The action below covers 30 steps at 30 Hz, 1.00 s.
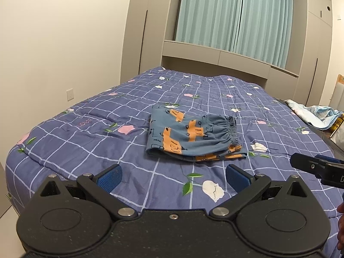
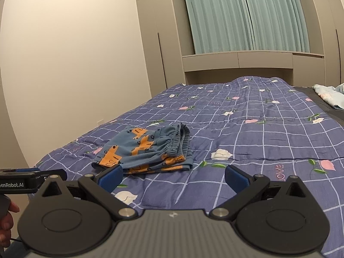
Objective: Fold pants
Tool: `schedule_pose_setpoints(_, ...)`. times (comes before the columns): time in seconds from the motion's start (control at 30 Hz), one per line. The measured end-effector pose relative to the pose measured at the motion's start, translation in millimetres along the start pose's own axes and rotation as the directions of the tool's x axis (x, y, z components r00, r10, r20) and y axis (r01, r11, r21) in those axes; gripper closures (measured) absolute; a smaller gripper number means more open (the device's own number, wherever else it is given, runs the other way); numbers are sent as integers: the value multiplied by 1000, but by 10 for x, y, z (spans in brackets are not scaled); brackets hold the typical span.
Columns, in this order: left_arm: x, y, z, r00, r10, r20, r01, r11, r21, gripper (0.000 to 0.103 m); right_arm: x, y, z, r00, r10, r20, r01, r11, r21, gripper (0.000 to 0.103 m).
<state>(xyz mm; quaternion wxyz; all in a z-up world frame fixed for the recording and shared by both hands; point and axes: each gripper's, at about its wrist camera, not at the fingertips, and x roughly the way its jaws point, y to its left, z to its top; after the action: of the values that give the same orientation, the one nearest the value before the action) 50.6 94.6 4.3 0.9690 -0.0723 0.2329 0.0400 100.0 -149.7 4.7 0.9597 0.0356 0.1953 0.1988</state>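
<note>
Blue pants [image 1: 191, 134] with orange prints lie folded into a compact rectangle on the purple checked quilt [image 1: 86, 142], the elastic waistband toward the right. My left gripper [image 1: 174, 177] hovers open just short of the pants' near edge, nothing between its blue pads. In the right wrist view the same pants [image 2: 146, 148] lie ahead and to the left. My right gripper [image 2: 174, 177] is open and empty, its left pad [image 2: 111, 177] close to the pants' near corner. Each gripper shows at the other view's edge: the right gripper [image 1: 318, 167] and the left gripper [image 2: 32, 180].
The quilt [image 2: 258, 129] covers a large bed. A crumpled light-blue cloth [image 1: 316, 114] lies at the bed's right side beside a yellow package [image 1: 337, 124]. Beige cabinets [image 1: 215, 58] and teal curtains [image 2: 247, 15] stand behind the bed. A hand [image 2: 6, 221] shows at the left.
</note>
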Motion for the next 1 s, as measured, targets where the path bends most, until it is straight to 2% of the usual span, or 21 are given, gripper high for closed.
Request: schedule_pose_setpoints(1.0, 32, 2, -31, 1000, 0, -21, 0, 1000, 0, 1, 38, 3, -43, 1000, 3, -13, -3, 1000, -1, 0)
